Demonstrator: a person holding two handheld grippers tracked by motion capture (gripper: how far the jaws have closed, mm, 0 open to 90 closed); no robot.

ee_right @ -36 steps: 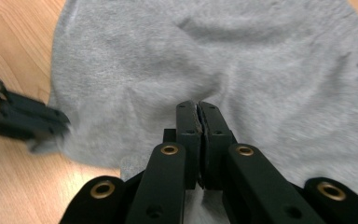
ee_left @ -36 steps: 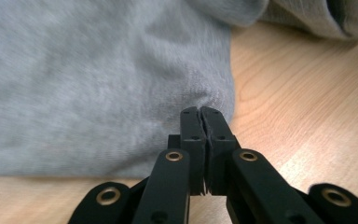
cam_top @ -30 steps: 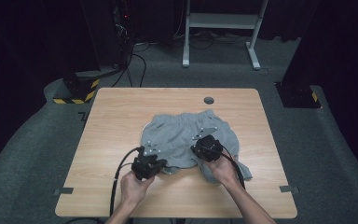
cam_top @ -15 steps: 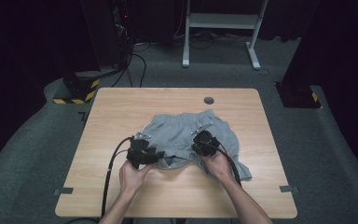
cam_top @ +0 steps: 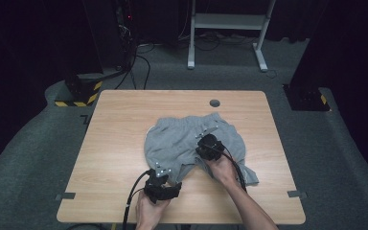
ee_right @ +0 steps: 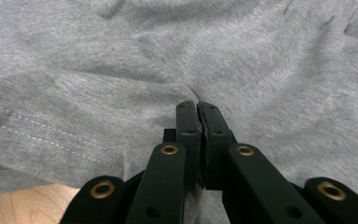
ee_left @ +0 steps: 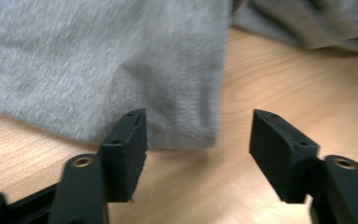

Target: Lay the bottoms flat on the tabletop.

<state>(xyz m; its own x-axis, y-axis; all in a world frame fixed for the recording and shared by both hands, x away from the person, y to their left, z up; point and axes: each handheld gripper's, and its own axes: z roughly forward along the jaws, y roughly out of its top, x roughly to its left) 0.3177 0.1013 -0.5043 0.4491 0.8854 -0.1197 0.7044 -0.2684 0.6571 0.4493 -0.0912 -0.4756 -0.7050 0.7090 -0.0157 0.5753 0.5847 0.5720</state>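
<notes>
Grey shorts (cam_top: 191,141) lie crumpled on the bench (cam_top: 115,143), right of its middle. The right claw (ee_right: 198,112) is pressed together on the shorts' cloth near their centre. At their near left hem the left claw (ee_left: 198,140) has just been opening; its jaws stand apart, gripping nothing

Shorts (cam_top: 179,139): you have soft grey jersey cloth here, matt and faintly fuzzy, with pale stitched seam lines (ee_right: 37,133) near a hem.
Table (cam_top: 120,124): you work on a light wood-grain top, smooth, with a low satin sheen.
Grommet (cam_top: 214,103): a small dark round insert in your table top, matt, probably plastic.
Left gripper (ee_left: 198,154): your jaws look like matt black plastic; the pads (ee_left: 130,154) have a slightly grainy face; brass-coloured metal rivets (ee_left: 81,162) shine at the joints.
Right gripper (ee_right: 198,112): same matt black plastic, brass-coloured rivets (ee_right: 169,150), glossy.
Floor (cam_top: 33,158): dull grey carpet, rough.
</notes>
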